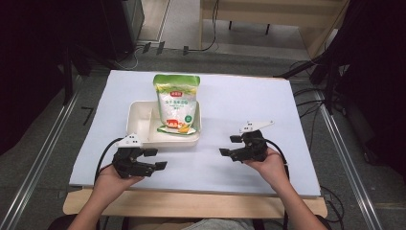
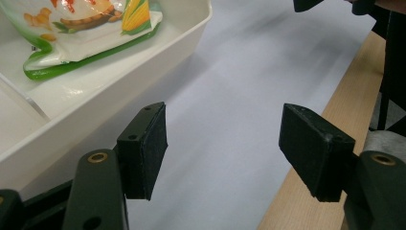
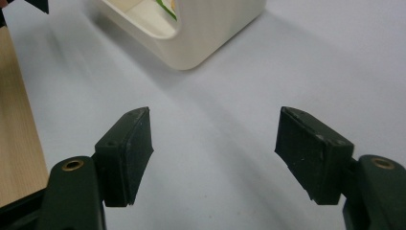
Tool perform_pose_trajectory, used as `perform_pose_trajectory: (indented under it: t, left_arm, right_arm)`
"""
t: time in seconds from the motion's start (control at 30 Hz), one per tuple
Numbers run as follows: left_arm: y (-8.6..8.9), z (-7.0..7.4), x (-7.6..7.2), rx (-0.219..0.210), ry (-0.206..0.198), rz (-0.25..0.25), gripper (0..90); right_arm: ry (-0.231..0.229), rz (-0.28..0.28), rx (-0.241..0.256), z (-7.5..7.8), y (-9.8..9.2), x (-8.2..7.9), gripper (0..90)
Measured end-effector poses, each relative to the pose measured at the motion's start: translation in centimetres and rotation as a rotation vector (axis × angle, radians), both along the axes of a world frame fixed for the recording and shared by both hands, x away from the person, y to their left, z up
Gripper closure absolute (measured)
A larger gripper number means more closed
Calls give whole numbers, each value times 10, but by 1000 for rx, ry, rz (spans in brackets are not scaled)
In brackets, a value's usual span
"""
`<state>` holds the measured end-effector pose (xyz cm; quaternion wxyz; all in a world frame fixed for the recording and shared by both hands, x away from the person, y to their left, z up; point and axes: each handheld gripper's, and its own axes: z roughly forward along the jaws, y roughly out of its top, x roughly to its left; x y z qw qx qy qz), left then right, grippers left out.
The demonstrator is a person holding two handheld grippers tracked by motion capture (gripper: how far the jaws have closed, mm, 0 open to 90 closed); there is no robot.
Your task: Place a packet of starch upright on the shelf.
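A green and white snack bag (image 1: 176, 103) with a corn picture lies in the right compartment of a cream divided tray (image 1: 136, 118), its top leaning over the far rim. The bag's lower end (image 2: 86, 28) and the tray's wall (image 2: 95, 115) fill the upper left of the left gripper view. My left gripper (image 1: 155, 159) rests low in front of the tray's near left corner, open and empty. My right gripper (image 1: 230, 145) sits to the right of the tray, open, nothing between its pads. The tray's corner (image 3: 201, 43) lies ahead of the right gripper (image 3: 213, 143).
A white sheet (image 1: 249, 103) covers the table, with the wooden edge (image 1: 191, 203) showing along the near side. Metal rails (image 1: 40, 158) flank the table. Cables and dark stands (image 1: 330, 72) stand at the right.
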<state>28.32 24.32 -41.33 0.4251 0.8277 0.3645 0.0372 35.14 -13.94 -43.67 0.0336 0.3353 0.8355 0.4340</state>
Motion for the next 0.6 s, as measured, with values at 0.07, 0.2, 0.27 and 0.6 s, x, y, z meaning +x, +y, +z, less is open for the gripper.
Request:
perform_pose_trajectory:
  t: [0.07,0.2,0.27,0.6]
  left_arm:
    - [0,0,0,10,0,2,343]
    - [-1,0,0,7,-3,1,343]
    - [0,0,1,10,0,0,343]
    - [-4,-2,0,41,-3,-7,343]
  right_arm:
    - [6,8,-3,-3,1,2,289]
    - [10,-1,-6,-6,4,6,287]
    - [21,3,-13,-7,4,6,275]
    - [24,8,-21,-9,6,5,275]
